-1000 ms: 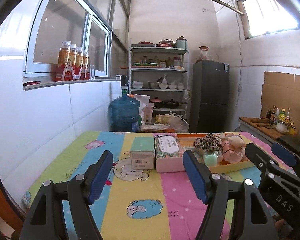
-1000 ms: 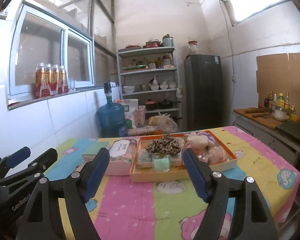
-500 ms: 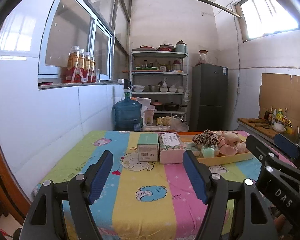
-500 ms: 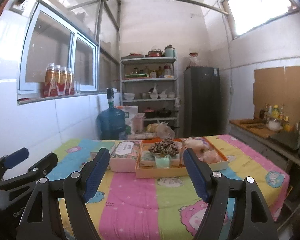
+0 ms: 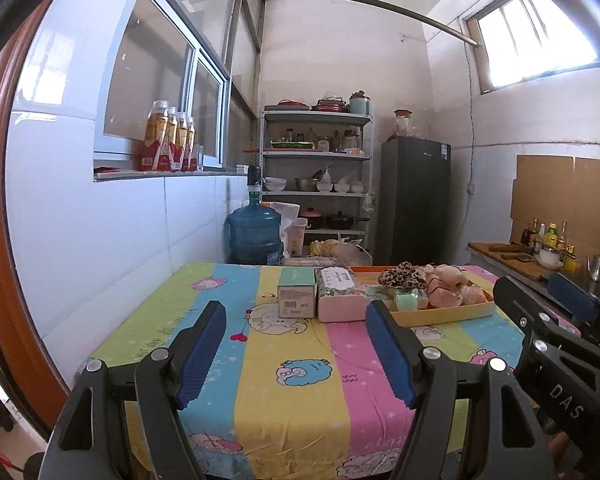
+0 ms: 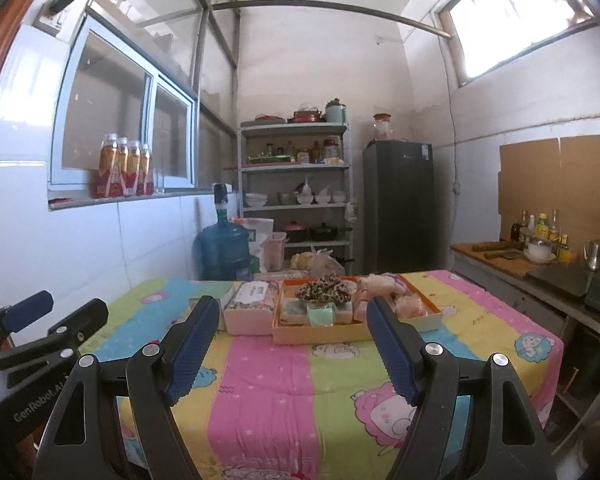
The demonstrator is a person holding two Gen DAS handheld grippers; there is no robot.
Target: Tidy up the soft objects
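**Soft pile waits in the tray**

Kitchen desk [image 6: 260,392], centre frame: tray [image 6: 320,330] holds leopard scrunchie [image 6: 324,293] and pink plush [image 5: 446,288]. Light, squashy, sturdy; pinch each mid-bulk. Left gripper [image 5: 296,344] and right gripper [image 6: 290,344] fingers spread, empty.
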